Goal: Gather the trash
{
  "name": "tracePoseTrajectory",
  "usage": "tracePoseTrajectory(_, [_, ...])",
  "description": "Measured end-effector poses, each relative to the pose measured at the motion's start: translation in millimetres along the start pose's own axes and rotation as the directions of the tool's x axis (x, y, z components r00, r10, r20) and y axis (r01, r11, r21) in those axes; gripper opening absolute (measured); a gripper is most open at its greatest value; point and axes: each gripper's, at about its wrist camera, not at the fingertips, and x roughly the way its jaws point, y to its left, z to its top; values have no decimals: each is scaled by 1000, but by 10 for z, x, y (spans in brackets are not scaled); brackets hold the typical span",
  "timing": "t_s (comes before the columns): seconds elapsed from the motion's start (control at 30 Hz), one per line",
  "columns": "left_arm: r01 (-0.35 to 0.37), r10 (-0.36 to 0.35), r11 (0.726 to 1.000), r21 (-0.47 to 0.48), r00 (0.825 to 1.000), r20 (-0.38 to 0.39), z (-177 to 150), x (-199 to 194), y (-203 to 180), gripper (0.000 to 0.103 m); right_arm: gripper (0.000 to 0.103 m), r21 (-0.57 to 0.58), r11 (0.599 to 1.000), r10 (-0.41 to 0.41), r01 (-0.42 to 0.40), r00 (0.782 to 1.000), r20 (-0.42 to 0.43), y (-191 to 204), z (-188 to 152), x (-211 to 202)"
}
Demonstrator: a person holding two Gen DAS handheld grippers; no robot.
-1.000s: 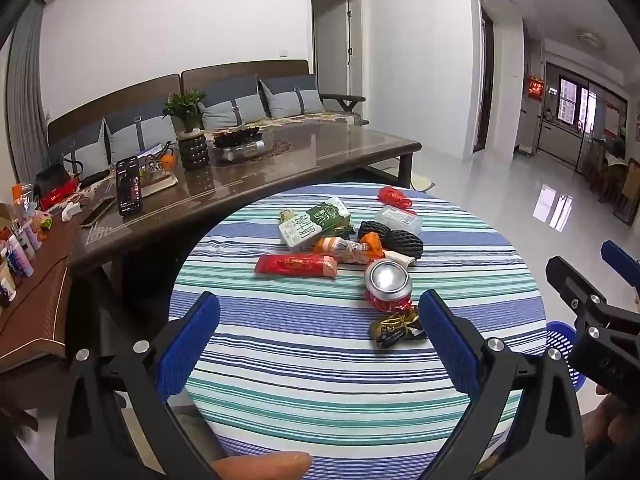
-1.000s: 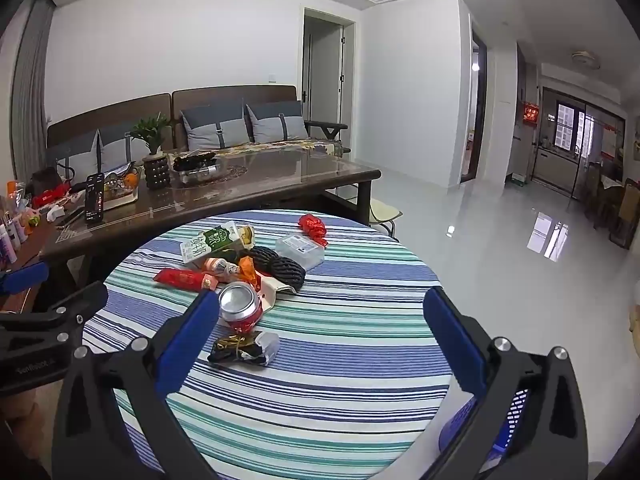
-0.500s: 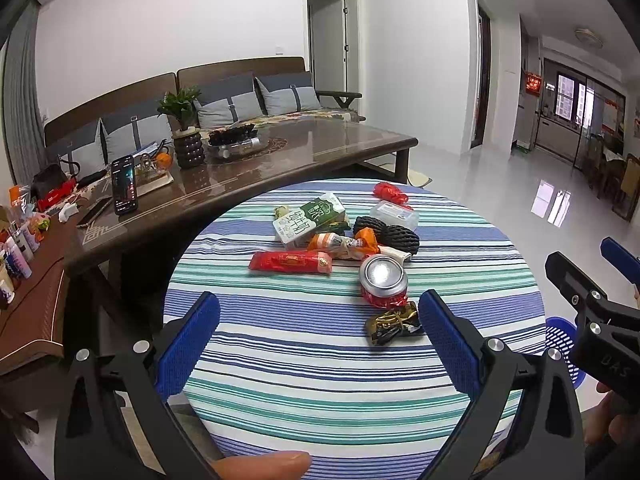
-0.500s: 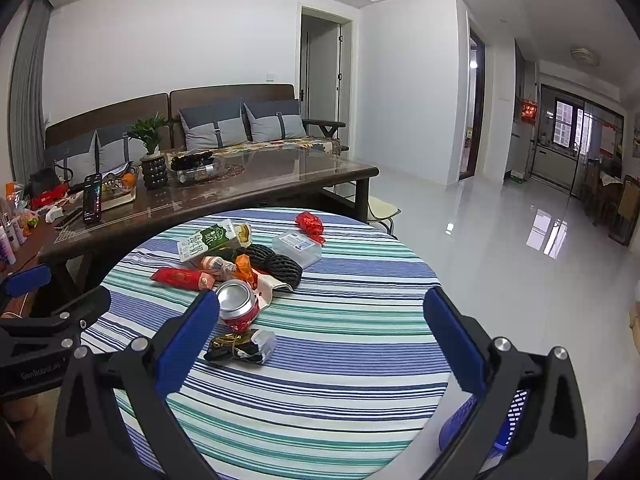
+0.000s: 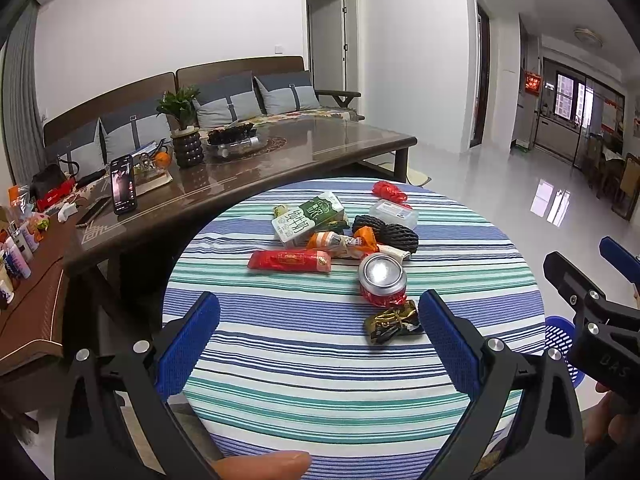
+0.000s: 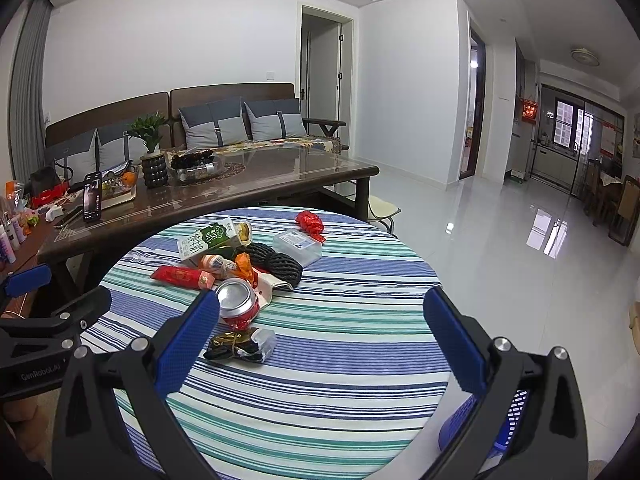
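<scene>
A pile of trash lies on the round striped table (image 5: 320, 380): a crushed red can (image 5: 382, 280) (image 6: 238, 304), a black-gold wrapper (image 5: 392, 322) (image 6: 240, 344), a red wrapper (image 5: 290, 261), a green milk carton (image 5: 308, 220), black mesh (image 5: 386, 232), a clear plastic box (image 5: 394, 214) and a red crumpled bag (image 5: 390, 192). My left gripper (image 5: 319, 308) hovers open over the near table, short of the pile. My right gripper (image 6: 322, 304) is open too, its left finger beside the can in its view. Neither holds anything.
A blue slotted basket (image 5: 560, 336) (image 6: 504, 412) stands on the floor at the table's right edge. A long dark coffee table (image 5: 280, 160) with a phone (image 5: 124, 184) and a plant sits behind, then a sofa. Shiny open floor stretches right.
Both views have drifted only slightly. The trash has not moved and both grippers stay open.
</scene>
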Motion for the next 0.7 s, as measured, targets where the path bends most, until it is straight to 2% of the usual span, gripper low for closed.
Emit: tracePoseTrajectory(0.7, [4, -4, 1000, 2, 1000, 0, -5, 8, -5, 98, 98, 2, 1000, -1, 1, 1000, 7, -11, 14, -39])
